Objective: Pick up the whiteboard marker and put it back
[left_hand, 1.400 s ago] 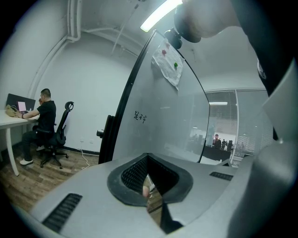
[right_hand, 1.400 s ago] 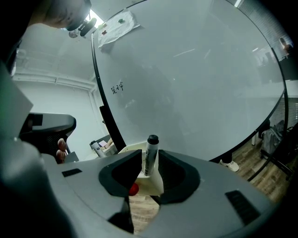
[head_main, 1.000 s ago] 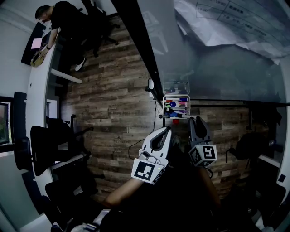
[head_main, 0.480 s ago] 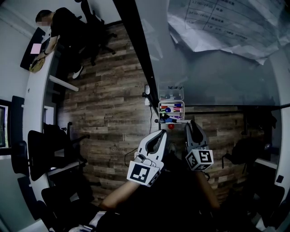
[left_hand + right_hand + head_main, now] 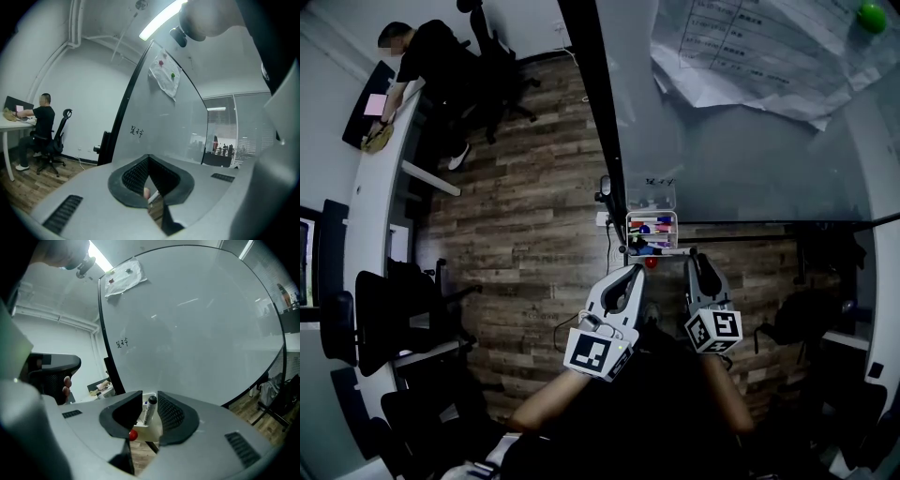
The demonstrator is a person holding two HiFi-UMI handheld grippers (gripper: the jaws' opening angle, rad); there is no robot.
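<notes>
A white whiteboard marker (image 5: 149,411) with a black cap stands upright between the jaws of my right gripper (image 5: 149,414), which is shut on it just in front of the white marker tray (image 5: 151,431). In the head view this tray (image 5: 630,231) hangs on the whiteboard's lower edge and holds several coloured markers. A red ball (image 5: 652,263) sits below it. My right gripper (image 5: 696,260) is just right of the tray, and the marker is too small to make out there. My left gripper (image 5: 640,271) sits just under the tray with its pads (image 5: 140,174) meeting at the tips and nothing between them.
The glass whiteboard (image 5: 750,150) on a black frame (image 5: 598,122) carries pinned papers (image 5: 750,47) and a green magnet (image 5: 870,16). A person (image 5: 431,56) sits at a desk far left, with office chairs (image 5: 394,309) nearby. A wood floor lies below.
The head view has shifted, showing more of the papers and the green magnet. Both grippers stay close to the tray, and the right one keeps its grip.
</notes>
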